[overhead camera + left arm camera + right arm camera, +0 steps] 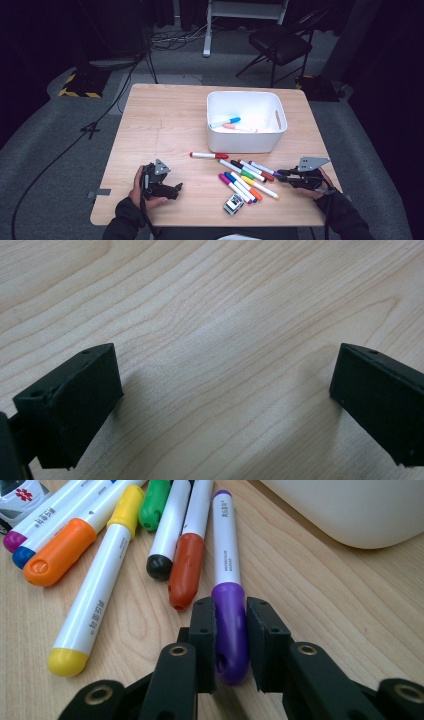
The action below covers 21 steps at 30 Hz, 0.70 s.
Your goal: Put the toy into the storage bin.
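I am pinching the purple-capped marker (230, 625) between the fingers of my right gripper (231, 645), which are pressing on either side of its cap while the marker is lying flat on the bench (165, 125), at the right end of the loose markers (245, 180) and in front of the white bin (246, 142). Just beside it in the right gripper view are lying a red-capped marker (186, 570), a black-capped one (161, 566), a green one (154, 502), a yellow-capped one (95, 600) and an orange-capped one (57, 552). In the bin, a blue-capped marker (225, 121) and a pink one (239, 128) are lying. A small toy car (233, 204) is sitting near the bench's front edge. My left gripper (172, 190) is resting low over the bare bench on the left, its fingers (75, 400) standing wide apart and holding nothing.
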### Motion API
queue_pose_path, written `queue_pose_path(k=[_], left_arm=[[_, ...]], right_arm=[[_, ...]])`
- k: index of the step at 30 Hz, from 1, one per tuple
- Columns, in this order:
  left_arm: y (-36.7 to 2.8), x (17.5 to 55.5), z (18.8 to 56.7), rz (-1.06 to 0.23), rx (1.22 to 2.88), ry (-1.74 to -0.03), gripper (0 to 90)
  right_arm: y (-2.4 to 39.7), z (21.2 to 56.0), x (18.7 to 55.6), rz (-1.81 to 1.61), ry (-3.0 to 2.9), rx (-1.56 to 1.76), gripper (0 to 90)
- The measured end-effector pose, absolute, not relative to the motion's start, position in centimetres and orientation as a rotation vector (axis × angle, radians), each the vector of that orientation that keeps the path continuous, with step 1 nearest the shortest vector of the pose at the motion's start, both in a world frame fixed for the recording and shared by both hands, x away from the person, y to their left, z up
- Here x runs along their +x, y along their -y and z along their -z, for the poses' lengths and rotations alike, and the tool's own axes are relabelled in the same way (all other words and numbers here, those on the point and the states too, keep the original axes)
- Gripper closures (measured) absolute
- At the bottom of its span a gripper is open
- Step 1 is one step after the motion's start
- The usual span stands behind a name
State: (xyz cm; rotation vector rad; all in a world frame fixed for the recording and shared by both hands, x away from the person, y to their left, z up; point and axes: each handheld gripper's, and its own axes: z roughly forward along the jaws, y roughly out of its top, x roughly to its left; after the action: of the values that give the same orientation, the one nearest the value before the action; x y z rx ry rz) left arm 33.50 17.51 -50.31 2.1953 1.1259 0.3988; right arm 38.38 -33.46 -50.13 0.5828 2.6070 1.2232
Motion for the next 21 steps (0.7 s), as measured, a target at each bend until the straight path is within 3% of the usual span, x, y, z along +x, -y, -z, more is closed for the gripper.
queue_pose_path(k=[21], left_arm=[[-17.5,33.5,50.3,-0.397,2.195,-1.126,0.6]], right_arm=[[34.9,47.7,38.0,-1.370,-2.510,0.522,75.4]])
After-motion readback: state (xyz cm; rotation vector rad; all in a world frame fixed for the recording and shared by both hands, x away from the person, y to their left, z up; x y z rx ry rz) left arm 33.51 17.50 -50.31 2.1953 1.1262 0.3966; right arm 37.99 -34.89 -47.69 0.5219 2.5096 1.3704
